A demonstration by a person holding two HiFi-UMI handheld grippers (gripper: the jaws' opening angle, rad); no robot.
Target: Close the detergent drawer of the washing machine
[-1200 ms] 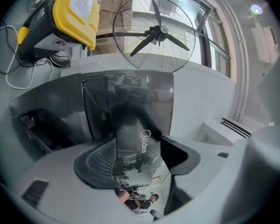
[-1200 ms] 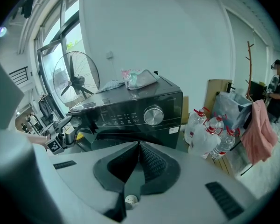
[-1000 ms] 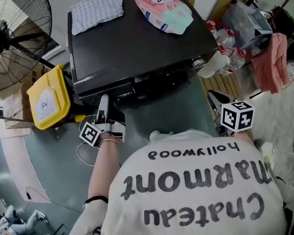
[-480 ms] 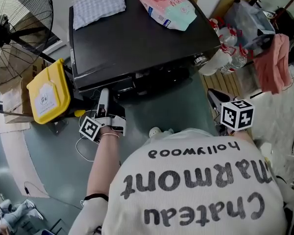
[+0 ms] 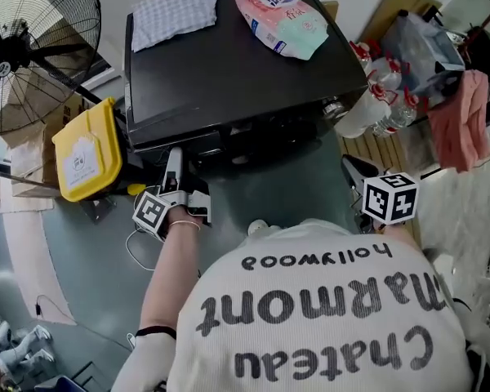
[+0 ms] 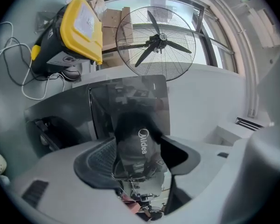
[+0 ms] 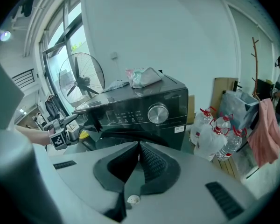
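Glossy black plastic forms the face of the detergent drawer (image 6: 130,120), which is set in the front left corner of the washing machine (image 5: 229,64); how far it stands out from the front panel cannot be told. The left gripper (image 6: 139,143) is pointed at that corner, its jaws spread apart with nothing clasped. The drawer's face (a Midea logo is printed on it) fills the gap ahead of them, and whether the tips touch it cannot be made out. The right gripper (image 7: 138,148) is kept well off the machine's front right corner, its jaws pressed together and empty. On top of the machine, a pink and green detergent pouch (image 5: 284,19) is laid toward the back right and a checked cloth (image 5: 173,11) toward the back left. A yellow-lidded bin (image 5: 86,149) is placed just left of the machine, a floor fan (image 5: 24,47) is seen further left, and water bottles (image 5: 384,96) are grouped to the machine's right
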